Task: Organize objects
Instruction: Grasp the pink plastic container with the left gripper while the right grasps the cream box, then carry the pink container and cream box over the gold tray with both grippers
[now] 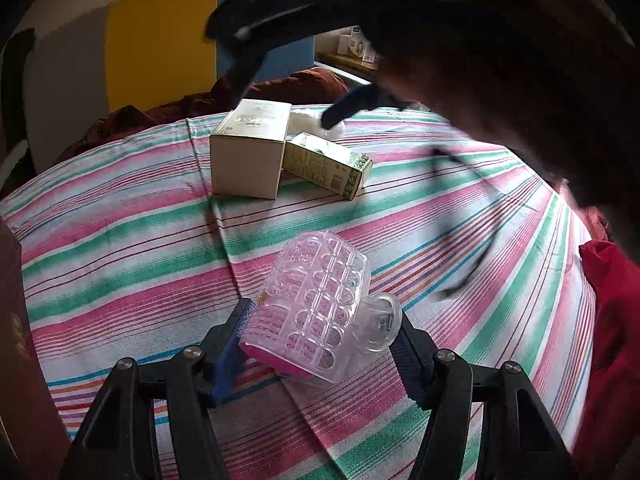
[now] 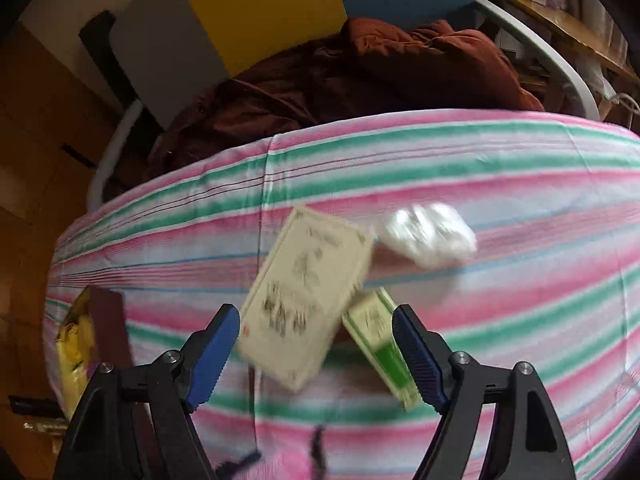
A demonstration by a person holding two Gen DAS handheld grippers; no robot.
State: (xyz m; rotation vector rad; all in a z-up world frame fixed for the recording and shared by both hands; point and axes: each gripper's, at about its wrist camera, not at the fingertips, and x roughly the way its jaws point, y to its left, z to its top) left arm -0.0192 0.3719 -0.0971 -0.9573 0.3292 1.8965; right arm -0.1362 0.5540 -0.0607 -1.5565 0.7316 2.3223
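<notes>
— What have your claws got?

— My left claw (image 1: 320,344) is closed part-way on the clear holder (image 1: 320,308), blue pads pressing its two sides, its pink base low against the left pad. My right claw (image 2: 316,356) holds nothing: jaws wide, pointing steeply down over the bed (image 2: 520,168).

— Which thing comes next?

— One of the boxes, I judge. Under the right claw, the cream box (image 2: 308,296) lies between the jaws, nearer the left pad; the green box (image 2: 380,344) sits just inside the right pad. Neither is touched.

— How do they run?

— The cream box's long axis slants from low left up toward the far edge; the green box tilts the other way, leaning on the cream one. The wrist must line its jaws across whichever it takes.

— Which hand is nearer?

— The right, plainly; from the left wrist the boxes sit toward the far edge. Past them lies a white wad (image 2: 428,236), perhaps plastic; blur hides it.
</notes>
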